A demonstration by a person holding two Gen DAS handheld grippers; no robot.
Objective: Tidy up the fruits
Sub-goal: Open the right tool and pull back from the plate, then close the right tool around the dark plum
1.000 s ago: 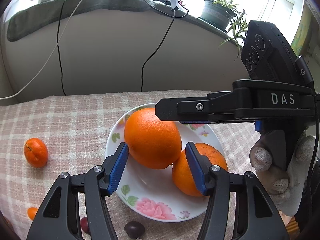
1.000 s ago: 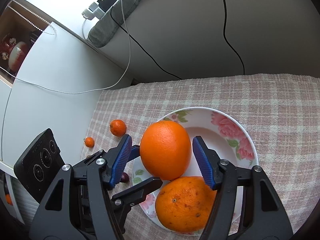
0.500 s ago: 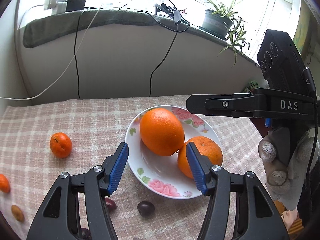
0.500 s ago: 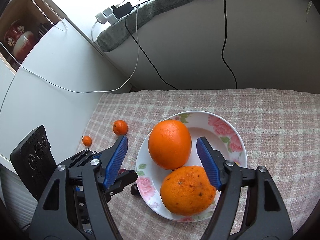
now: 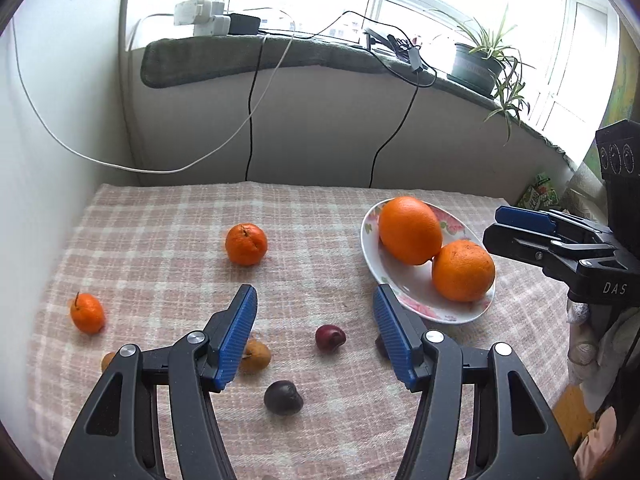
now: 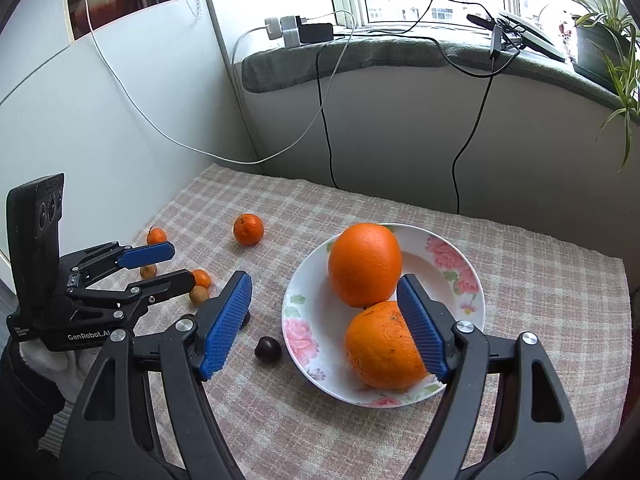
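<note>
A white flowered plate (image 5: 416,286) (image 6: 304,320) holds two large oranges (image 5: 410,230) (image 6: 365,264), touching each other. On the checked cloth lie a mandarin (image 5: 245,244) (image 6: 248,229), a smaller mandarin (image 5: 87,313), a brown longan-like fruit (image 5: 256,356) and dark plums (image 5: 330,337) (image 5: 283,397) (image 6: 267,348). My left gripper (image 5: 316,334) is open and empty above the small fruits, left of the plate. My right gripper (image 6: 324,322) is open and empty over the plate's near side; it also shows in the left wrist view (image 5: 520,226).
A white wall (image 6: 100,120) bounds the table on the left, and a low wall with hanging cables (image 5: 250,120) stands behind it. A windowsill with a potted plant (image 5: 478,66) and chargers is above. The table's right edge (image 6: 622,280) drops off beyond the plate.
Both grippers have pulled back and up from the plate. My left gripper has swung left over the small fruits. The oranges stay on the plate.
</note>
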